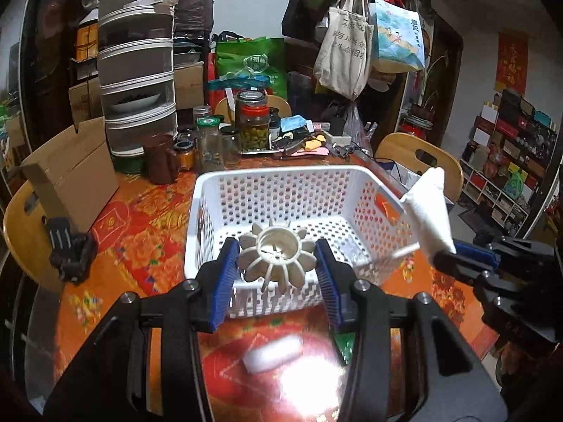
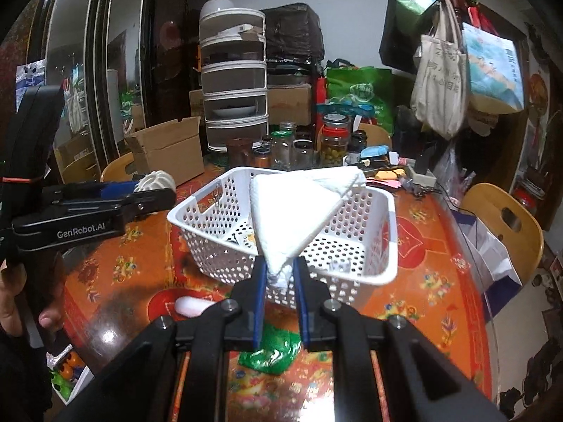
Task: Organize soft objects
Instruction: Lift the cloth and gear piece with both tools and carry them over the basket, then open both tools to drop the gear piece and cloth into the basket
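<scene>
A white perforated plastic basket (image 1: pixel 352 176) (image 2: pixel 387 232) stands on the orange patterned table. My left gripper (image 1: pixel 278 274) is shut on a cream ribbed flower-shaped object (image 1: pixel 276 256), held over the basket's near rim; this object also shows at the left of the right wrist view (image 2: pixel 156 181). My right gripper (image 2: pixel 279 274) is shut on a folded white cloth (image 2: pixel 295 211) raised above the basket's near corner; the cloth shows at the right of the left wrist view (image 1: pixel 431 211). A white oblong soft object (image 1: pixel 272 353) (image 2: pixel 191 306) and a green soft item (image 2: pixel 271 355) lie on the table in front of the basket.
Jars (image 1: pixel 253 123), a stacked food cover (image 1: pixel 137 70) and a cardboard box (image 1: pixel 70 172) crowd the table's far side. Wooden chairs (image 2: pixel 503 225) stand around it. Bags (image 2: pixel 440 81) hang from a rack at the back right.
</scene>
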